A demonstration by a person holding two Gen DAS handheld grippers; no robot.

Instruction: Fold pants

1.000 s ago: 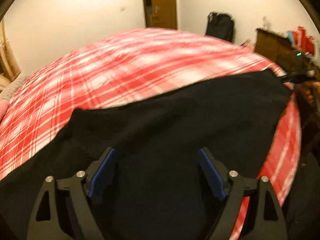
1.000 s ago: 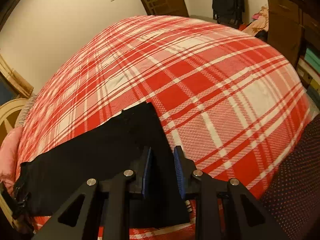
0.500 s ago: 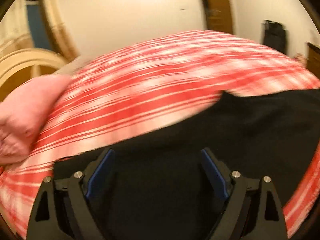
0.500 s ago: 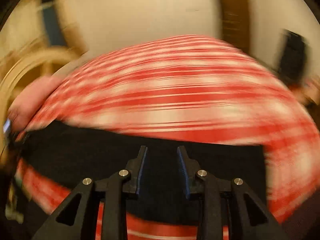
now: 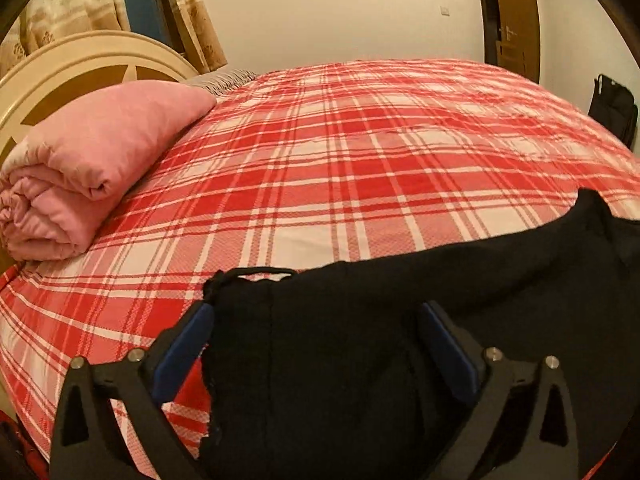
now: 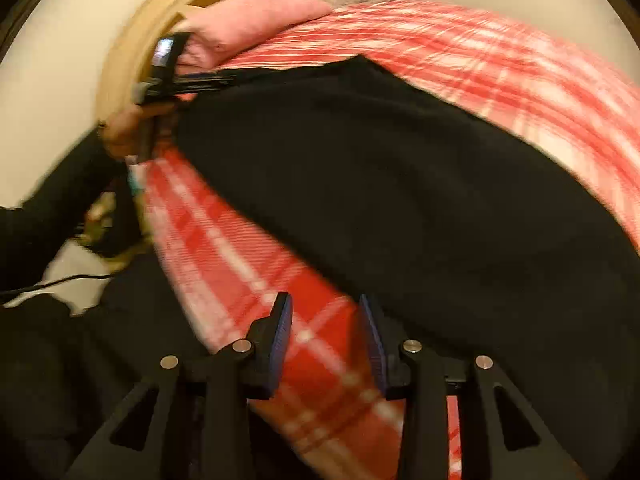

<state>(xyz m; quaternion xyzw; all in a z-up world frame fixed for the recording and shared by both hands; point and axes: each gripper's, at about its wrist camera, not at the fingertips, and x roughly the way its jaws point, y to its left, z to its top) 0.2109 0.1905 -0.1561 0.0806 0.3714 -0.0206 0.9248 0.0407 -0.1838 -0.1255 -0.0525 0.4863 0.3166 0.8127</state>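
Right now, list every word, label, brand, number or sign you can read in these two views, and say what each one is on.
None can be read.
Small lit screen on the left gripper, seen from the right wrist: blurred, nothing legible.
Small white plate on the far wall: too small to tell whether it bears any marking.
Black pants, plaid bedcover, pink blanket: no lettering or tag shows.

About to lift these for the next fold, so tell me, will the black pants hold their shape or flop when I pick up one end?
The black pants probably flop: they drape softly over the plaid bedspread with a wavy edge. Likely light, lying thin and flat. The knit-looking cloth seems unlikely to slip.
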